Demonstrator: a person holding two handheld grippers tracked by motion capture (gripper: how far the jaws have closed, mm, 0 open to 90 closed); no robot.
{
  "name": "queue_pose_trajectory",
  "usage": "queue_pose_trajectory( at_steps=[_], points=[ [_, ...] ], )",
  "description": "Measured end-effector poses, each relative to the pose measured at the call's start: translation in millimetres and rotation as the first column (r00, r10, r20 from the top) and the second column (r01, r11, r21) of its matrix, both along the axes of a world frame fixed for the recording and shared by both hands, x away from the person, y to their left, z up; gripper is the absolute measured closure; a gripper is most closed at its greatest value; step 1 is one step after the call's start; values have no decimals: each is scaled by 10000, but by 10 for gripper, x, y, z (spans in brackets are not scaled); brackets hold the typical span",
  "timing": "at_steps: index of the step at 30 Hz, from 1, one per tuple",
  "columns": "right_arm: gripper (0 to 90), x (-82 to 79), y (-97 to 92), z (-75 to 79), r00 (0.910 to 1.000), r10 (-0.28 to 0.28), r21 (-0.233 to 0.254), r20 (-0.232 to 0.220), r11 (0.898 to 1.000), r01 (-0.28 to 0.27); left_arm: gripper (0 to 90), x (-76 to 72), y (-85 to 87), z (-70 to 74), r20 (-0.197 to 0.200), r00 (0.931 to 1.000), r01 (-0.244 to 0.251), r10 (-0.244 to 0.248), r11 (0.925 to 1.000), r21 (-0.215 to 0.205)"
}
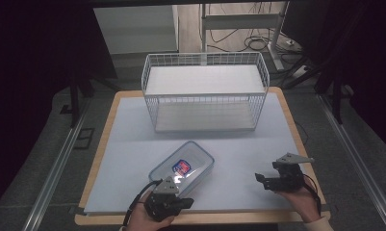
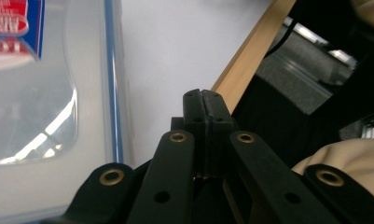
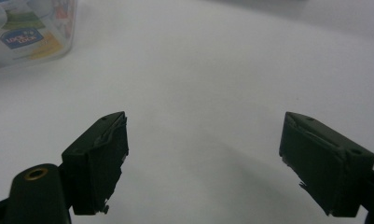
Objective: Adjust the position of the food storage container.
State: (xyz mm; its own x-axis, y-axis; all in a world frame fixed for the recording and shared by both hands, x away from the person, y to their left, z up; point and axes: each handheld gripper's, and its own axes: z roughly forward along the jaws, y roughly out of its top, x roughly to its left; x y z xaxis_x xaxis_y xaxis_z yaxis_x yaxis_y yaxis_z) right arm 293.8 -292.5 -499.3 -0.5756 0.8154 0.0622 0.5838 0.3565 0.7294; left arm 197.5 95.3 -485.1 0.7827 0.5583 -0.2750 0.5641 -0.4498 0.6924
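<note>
I judge this the approach, before any grasp: the clear lidded container [image 1: 182,169] lies flat near the middle of the white table [image 1: 133,144], at about six o'clock from the wire basket [image 1: 205,91]. My left gripper [image 1: 173,202] sits just at the container's six o'clock corner, jaws pressed together on nothing, hand low at the table's near edge. My right gripper [image 1: 272,180] rests well off at three o'clock, jaws spread wide. Next I'd open the left and straddle the rim.

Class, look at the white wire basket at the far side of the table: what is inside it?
The white wire basket holds a flat white board as an upper shelf and a pale floor panel below. Nothing else shows; the board hides part of the back.
</note>
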Motion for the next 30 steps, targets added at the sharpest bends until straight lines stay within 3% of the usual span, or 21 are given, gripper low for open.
queue_pose_trajectory(
  at_steps=[13, 30],
  points=[
    [156, 2, -5, -8, 10000, -38, -118, 40, 9999, 38, 900, 13, -56, -119, -22, 9996, -281, 284, 9957, 882],
    [156, -5, 0, -5, 10000, -27, -97, 37, 9999, 27, 900, 43, 40, -162, -197, 9984, -503, 521, 9952, 842]
  ],
)
